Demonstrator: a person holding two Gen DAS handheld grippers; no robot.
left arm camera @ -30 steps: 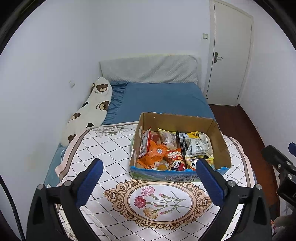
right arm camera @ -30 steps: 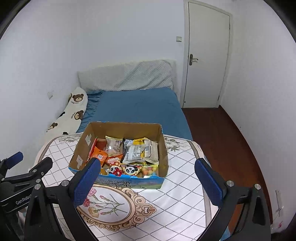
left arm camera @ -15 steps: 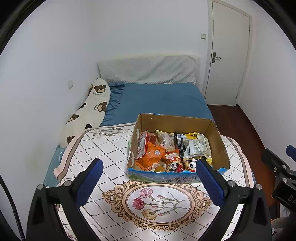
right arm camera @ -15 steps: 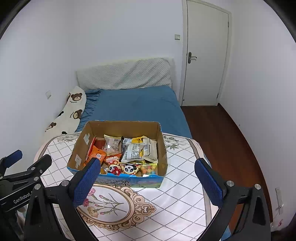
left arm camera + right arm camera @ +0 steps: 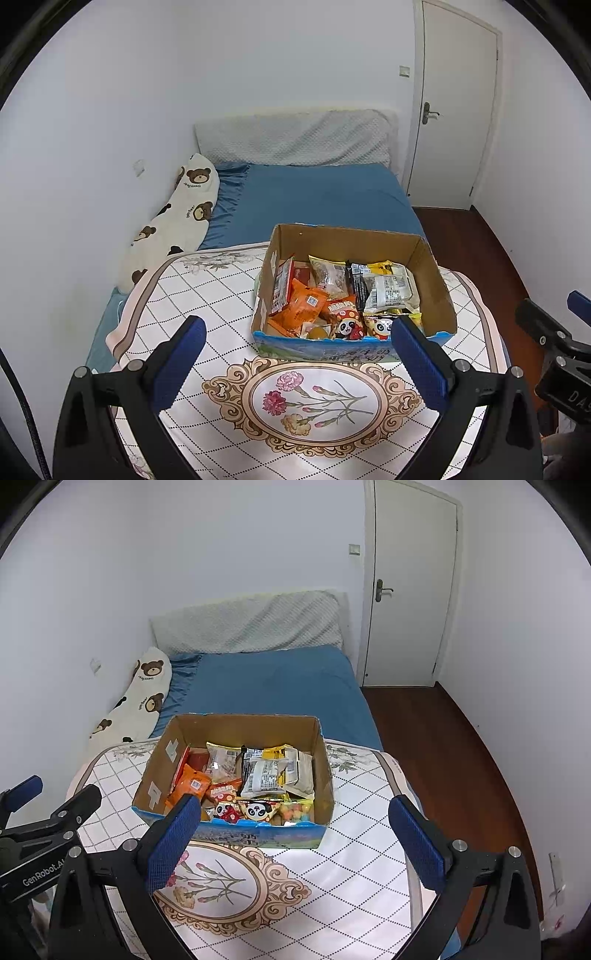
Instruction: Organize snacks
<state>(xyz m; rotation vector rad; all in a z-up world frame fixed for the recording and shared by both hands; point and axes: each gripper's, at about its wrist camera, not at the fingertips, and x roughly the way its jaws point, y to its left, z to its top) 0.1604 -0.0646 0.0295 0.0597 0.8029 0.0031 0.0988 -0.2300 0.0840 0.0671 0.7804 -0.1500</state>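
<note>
Landmark: cardboard box (image 5: 354,240), open top, on patterned tablecloth (image 5: 207,295).

Snacks (image 5: 343,299) all inside box: orange packet (image 5: 304,308) toward box's left wall, white-yellow packets (image 5: 388,290) toward right wall, 2 panda packs (image 5: 258,809) against near wall. None seen on cloth outside box.

Left gripper (image 5: 297,358) held in front of box, fingers spread wide, nothing between. Right gripper (image 5: 293,836) likewise in front of box, spread, empty.

Judgement: both held back and high, likely for overview. Scene fits sorting about to happen or snacks already gathered.
</note>
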